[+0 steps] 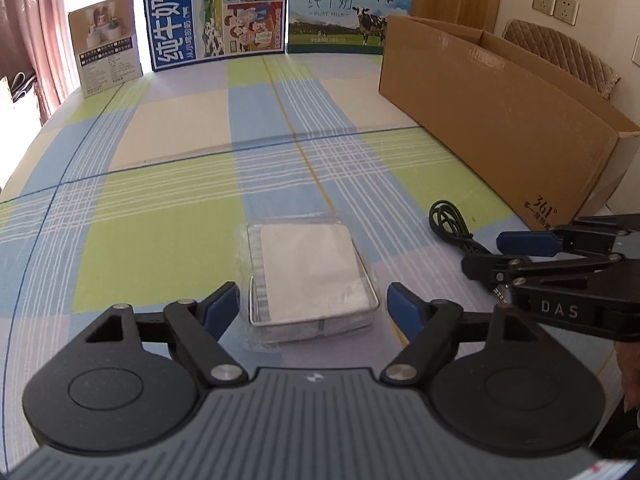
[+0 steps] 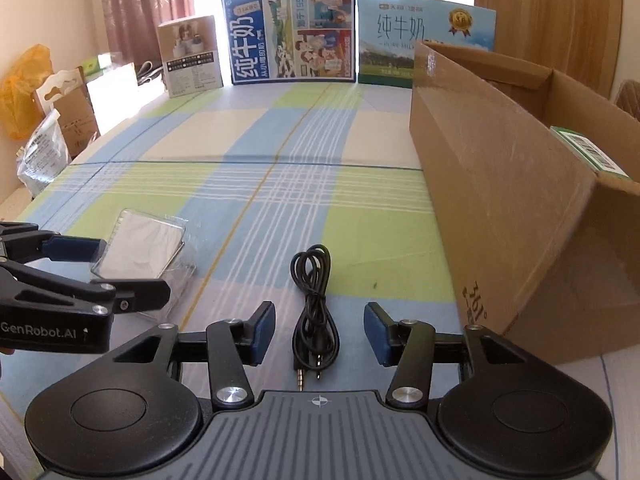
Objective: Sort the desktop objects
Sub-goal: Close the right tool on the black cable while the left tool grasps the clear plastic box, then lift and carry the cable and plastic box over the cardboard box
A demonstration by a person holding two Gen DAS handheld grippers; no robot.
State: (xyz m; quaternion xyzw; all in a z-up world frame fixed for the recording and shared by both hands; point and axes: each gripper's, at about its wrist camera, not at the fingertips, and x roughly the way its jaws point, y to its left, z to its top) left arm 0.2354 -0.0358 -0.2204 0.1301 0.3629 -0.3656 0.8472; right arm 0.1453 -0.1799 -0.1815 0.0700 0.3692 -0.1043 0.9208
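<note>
A clear plastic case with a white insert (image 1: 310,276) lies flat on the checked tablecloth. My left gripper (image 1: 316,310) is open, its blue pads on either side of the case's near end without touching it. The case also shows in the right wrist view (image 2: 140,246). A coiled black audio cable (image 2: 314,308) lies on the cloth with its plugs toward me. My right gripper (image 2: 320,330) is open and low over the cable, pads on either side of it. The cable (image 1: 450,226) and right gripper (image 1: 486,254) show at the right of the left wrist view.
A large open cardboard box (image 2: 500,184) stands on the table's right side, with a green packet (image 2: 588,152) inside. Milk cartons (image 1: 216,12) and a small box (image 1: 106,42) stand along the far edge. Bags (image 2: 28,92) sit beyond the left edge.
</note>
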